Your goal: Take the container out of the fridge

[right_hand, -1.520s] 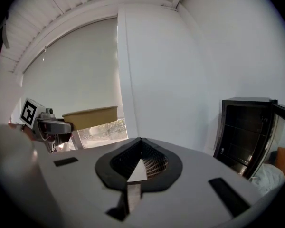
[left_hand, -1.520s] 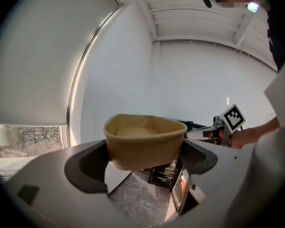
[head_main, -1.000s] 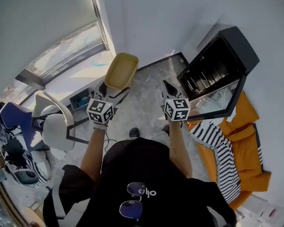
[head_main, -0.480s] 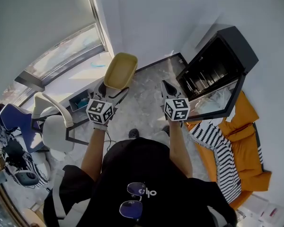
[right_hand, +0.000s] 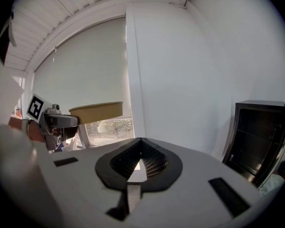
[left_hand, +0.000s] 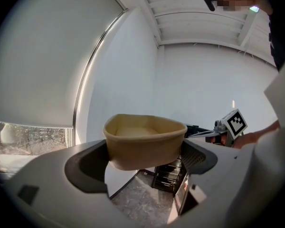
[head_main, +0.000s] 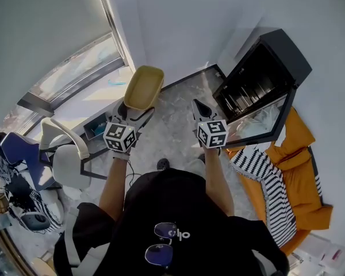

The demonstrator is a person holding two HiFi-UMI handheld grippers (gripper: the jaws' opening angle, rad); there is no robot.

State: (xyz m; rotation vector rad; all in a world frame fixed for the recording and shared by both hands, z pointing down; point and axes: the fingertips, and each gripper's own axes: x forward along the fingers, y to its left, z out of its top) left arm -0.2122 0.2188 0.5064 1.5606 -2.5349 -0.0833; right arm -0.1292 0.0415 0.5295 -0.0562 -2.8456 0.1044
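White chair point(head_main: 69, 163) nr window point(head_main: 75, 76); striped cloth point(head_main: 264, 177) on orange fabric point(head_main: 302, 171).

In the head view the yellow container point(head_main: 142, 88) is covering the jaw ends of the left gripper point(head_main: 137, 111), so their contact with its wall is not showing there. The fridge point(head_main: 263, 76) interior is lying in shadow, too dark to tell what its shelves are carrying. In the right gripper view the frame's right edge is cutting the fridge off, and the container is showing only edge-on, its inside hidden. The person's torso point(head_main: 172, 211) is blocking the floor point(head_main: 175, 128) beneath.
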